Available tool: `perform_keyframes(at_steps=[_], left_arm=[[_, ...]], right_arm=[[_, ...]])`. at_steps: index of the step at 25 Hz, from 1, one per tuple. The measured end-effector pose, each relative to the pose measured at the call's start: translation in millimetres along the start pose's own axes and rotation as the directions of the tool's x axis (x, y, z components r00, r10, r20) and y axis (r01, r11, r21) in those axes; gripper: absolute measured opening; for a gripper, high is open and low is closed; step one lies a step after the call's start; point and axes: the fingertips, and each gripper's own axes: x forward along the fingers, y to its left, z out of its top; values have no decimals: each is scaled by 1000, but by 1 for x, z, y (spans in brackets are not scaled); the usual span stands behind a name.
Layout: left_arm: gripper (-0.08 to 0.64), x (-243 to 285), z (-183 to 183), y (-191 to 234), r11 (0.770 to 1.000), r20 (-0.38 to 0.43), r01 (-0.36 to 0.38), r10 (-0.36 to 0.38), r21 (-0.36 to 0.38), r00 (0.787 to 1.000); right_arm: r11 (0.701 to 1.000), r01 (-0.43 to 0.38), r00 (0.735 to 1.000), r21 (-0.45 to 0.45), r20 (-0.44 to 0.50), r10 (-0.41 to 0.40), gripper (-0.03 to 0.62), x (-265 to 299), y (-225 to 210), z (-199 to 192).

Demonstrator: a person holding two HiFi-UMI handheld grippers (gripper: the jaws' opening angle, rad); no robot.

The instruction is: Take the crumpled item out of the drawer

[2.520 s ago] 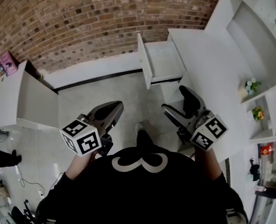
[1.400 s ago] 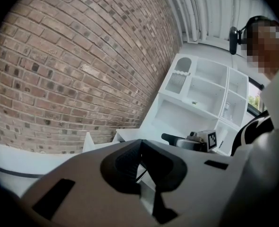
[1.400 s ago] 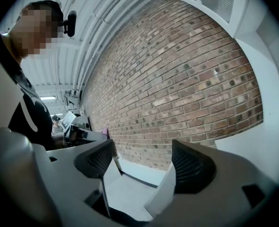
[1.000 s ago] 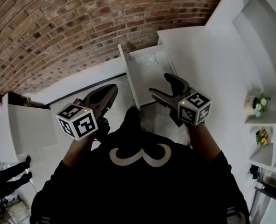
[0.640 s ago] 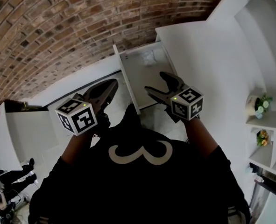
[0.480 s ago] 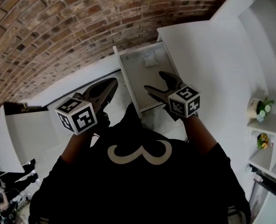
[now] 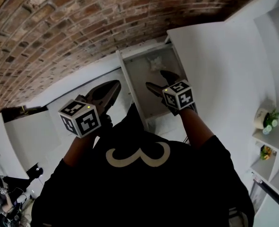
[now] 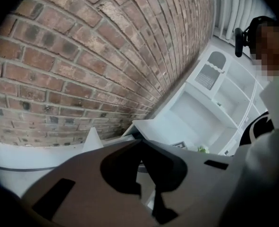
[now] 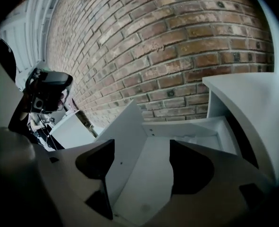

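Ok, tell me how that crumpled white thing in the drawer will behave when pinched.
The crumpled item looks thin and creased, so probably light and floppy, compressing under the jaws. Lying loose on the drawer floor, it may slide if nudged.

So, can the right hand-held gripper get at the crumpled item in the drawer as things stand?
Probably yes. The drawer stands open, the right hand-held gripper is over it with its jaws apart, and nothing lies between it and the crumpled item at the drawer's far end.

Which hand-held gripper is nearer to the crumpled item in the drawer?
Right. The right hand-held gripper is over the drawer, close to the crumpled item; the left hand-held gripper is outside it.
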Motion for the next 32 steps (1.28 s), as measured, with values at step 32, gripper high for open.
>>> perform_keyframes(at_steps=[32], left_arm=[[2, 25, -2, 80, 991, -82, -99, 92, -88, 992]], right_arm=[[972, 230, 934, -39, -272, -232, 182, 108, -115, -64]])
